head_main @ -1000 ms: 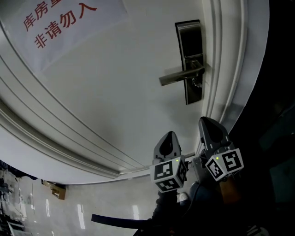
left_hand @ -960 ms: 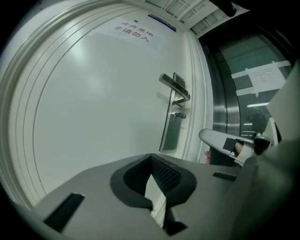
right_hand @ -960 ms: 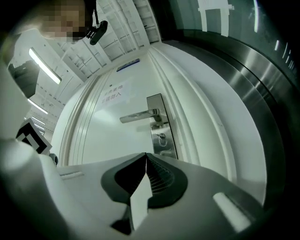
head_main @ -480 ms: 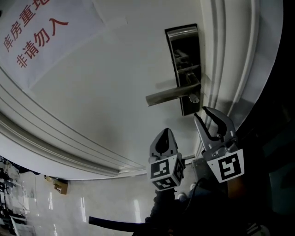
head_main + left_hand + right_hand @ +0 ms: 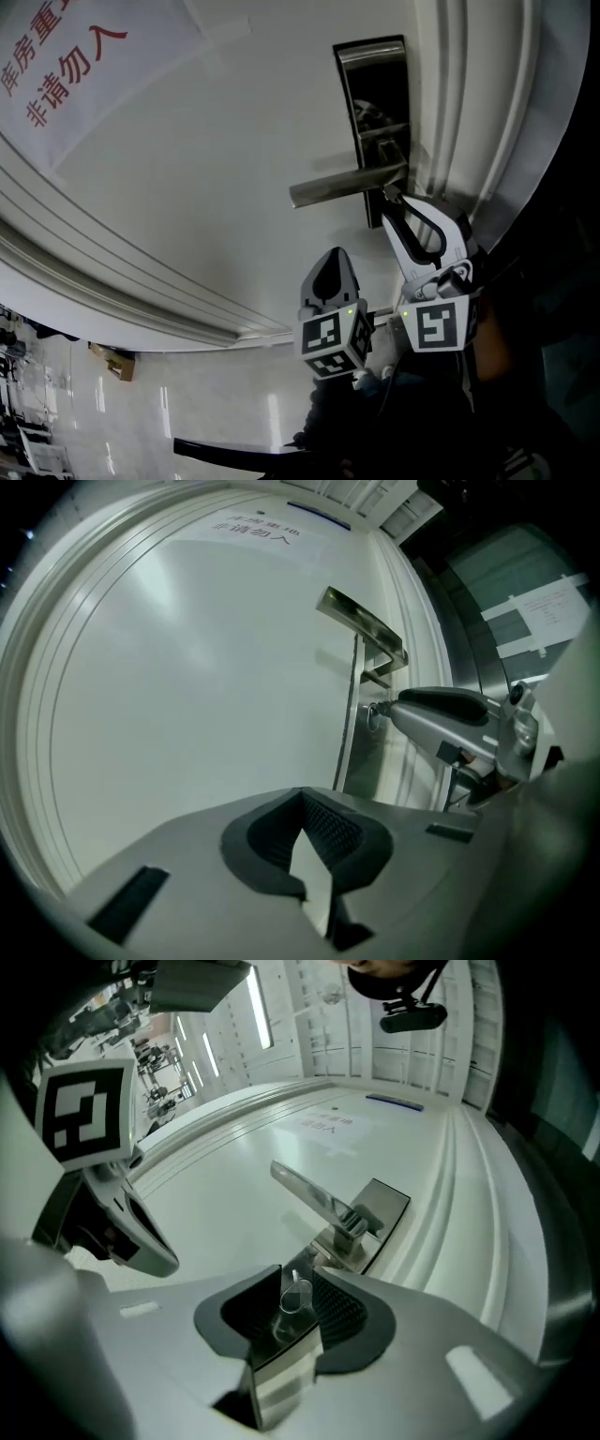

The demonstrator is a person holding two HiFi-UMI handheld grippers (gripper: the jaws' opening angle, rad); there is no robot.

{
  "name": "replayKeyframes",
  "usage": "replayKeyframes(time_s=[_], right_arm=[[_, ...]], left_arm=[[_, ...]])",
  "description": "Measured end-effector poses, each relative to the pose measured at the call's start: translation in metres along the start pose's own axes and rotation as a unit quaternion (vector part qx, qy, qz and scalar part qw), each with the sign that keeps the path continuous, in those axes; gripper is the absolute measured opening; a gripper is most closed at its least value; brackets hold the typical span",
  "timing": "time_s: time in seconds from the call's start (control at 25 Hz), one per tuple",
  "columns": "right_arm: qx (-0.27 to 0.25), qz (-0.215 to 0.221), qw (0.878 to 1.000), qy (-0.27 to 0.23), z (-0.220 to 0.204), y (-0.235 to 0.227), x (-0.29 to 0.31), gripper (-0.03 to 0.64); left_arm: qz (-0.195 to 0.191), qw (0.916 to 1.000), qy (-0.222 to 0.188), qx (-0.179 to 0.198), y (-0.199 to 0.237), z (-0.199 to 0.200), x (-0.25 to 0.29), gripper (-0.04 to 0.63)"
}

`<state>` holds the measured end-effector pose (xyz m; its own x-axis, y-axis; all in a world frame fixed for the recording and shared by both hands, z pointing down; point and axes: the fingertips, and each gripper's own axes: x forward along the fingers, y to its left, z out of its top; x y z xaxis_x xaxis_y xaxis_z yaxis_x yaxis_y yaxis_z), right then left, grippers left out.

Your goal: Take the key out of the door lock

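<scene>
A dark metal lock plate (image 5: 373,94) with a silver lever handle (image 5: 342,186) sits on the white door (image 5: 234,169). The small silver key (image 5: 294,1296) sticks out of the plate just below the handle (image 5: 309,1194). My right gripper (image 5: 398,199) is open, its jaws on either side of the key's round head without clamping it. The left gripper view shows that key (image 5: 374,714) at the tip of the right gripper (image 5: 398,708). My left gripper (image 5: 335,255) hangs lower and to the left, away from the door, shut and holding nothing (image 5: 302,803).
A paper notice with red characters (image 5: 66,66) is stuck on the door's upper left. Raised door-frame moulding (image 5: 455,112) runs just right of the lock plate. Glossy floor (image 5: 141,412) with a small brown box (image 5: 111,361) shows at lower left.
My right gripper has opened and risen to the lock, bringing its jaws around the key under the handle. The left gripper has hardly moved.
</scene>
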<state>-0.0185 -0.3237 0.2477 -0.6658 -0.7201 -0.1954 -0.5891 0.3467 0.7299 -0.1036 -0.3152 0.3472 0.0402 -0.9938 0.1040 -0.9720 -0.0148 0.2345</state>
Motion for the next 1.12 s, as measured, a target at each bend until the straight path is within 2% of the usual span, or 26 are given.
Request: replayKeyframes(time_s=[0.16, 0.44, 0.6, 1.12], right_arm=[[-0.054, -0.006, 0.998, 0.034, -0.009, 0.000, 0.007, 0.075], [-0.120, -0.020, 0.990, 0.077, -0.014, -0.002, 0.013, 0.071], [-0.148, -0.038, 0.985, 0.082, -0.017, -0.004, 0.016, 0.018], [-0.244, -0.019, 0.964, 0.100, -0.016, -0.003, 0.016, 0.016]], left_arm=[[-0.006, 0.9999, -0.010, 0.007, 0.002, 0.010, 0.001, 0.000], [-0.023, 0.9997, 0.004, -0.001, 0.007, 0.013, 0.007, 0.000], [-0.037, 0.9993, 0.008, -0.002, 0.007, 0.012, 0.011, 0.000], [-0.057, 0.9983, 0.010, -0.006, 0.007, 0.015, 0.011, 0.000]])
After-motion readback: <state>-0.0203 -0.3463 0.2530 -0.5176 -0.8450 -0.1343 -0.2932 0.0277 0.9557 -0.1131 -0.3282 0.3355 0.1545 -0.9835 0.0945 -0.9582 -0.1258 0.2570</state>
